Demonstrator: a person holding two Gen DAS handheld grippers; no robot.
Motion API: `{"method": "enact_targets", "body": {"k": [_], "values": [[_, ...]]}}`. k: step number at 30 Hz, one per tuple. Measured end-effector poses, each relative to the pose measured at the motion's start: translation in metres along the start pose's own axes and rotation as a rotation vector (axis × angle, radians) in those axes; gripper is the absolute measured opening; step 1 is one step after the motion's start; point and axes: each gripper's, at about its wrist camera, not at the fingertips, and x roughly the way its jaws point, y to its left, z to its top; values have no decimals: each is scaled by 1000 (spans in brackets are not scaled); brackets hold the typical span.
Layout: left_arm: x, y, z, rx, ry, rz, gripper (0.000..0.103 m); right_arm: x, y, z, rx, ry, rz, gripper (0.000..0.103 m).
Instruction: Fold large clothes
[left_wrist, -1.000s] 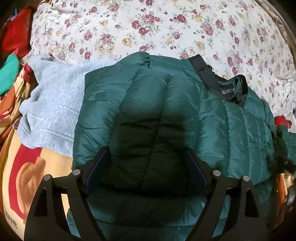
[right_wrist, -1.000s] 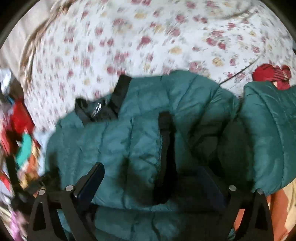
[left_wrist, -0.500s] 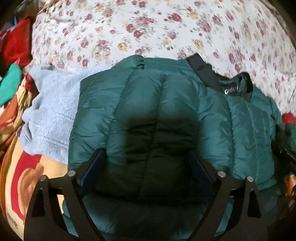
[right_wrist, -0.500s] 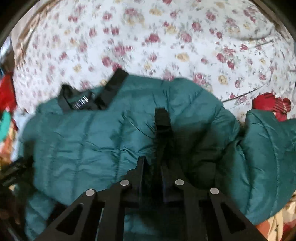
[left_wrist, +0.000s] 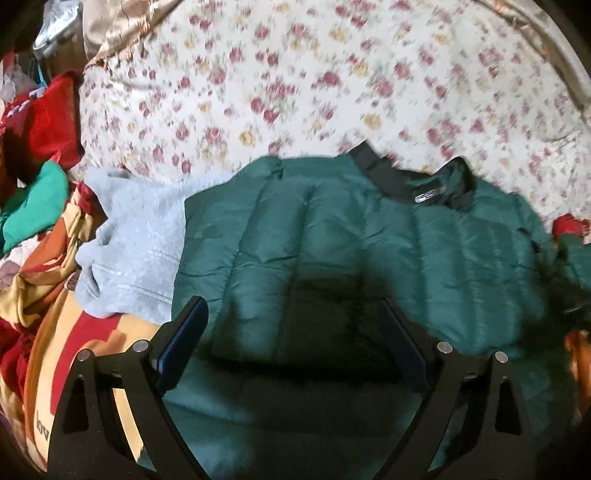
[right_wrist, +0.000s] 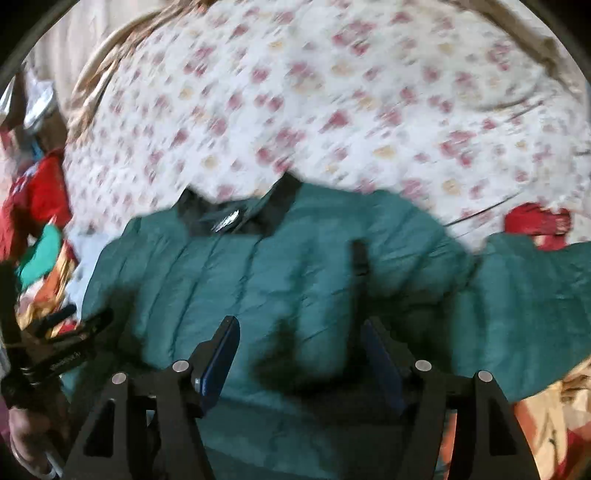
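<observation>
A dark green quilted puffer jacket (left_wrist: 332, 240) with a black collar (left_wrist: 384, 177) lies spread on the floral bedsheet (left_wrist: 295, 92); it also shows in the right wrist view (right_wrist: 258, 280). My left gripper (left_wrist: 295, 325) is open and empty, hovering over the jacket's lower left panel. My right gripper (right_wrist: 299, 339) is open and empty over the jacket's middle, beside its black zipper strip (right_wrist: 358, 266). One sleeve (right_wrist: 535, 295) lies out to the right. Both views are motion-blurred.
A light grey sweater (left_wrist: 136, 236) lies partly under the jacket's left side. A pile of red, green and orange clothes (left_wrist: 37, 206) sits at the left. A red item (right_wrist: 535, 221) lies at the right. The other hand-held gripper (right_wrist: 66, 350) shows at lower left.
My right gripper was shut on the jacket near the zipper half a second ago; it has opened and let go. Both grippers have drawn back, so the jacket sits lower in view.
</observation>
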Motion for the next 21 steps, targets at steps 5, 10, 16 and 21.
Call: {"method": "enact_targets", "body": {"k": [5, 10, 16, 21], "values": [[-32, -13, -7, 30, -40, -13, 93, 45, 3, -6, -10, 126, -39, 67], [-50, -22, -10, 35, -61, -42, 93, 6, 5, -4, 3, 70, -13, 73], [-56, -38, -12, 17, -10, -117, 93, -37, -3, -10, -1, 26, -27, 81], [-59, -57, -15, 11, 18, -159, 93, -63, -19, -21, 27, 6, -58, 81]]}}
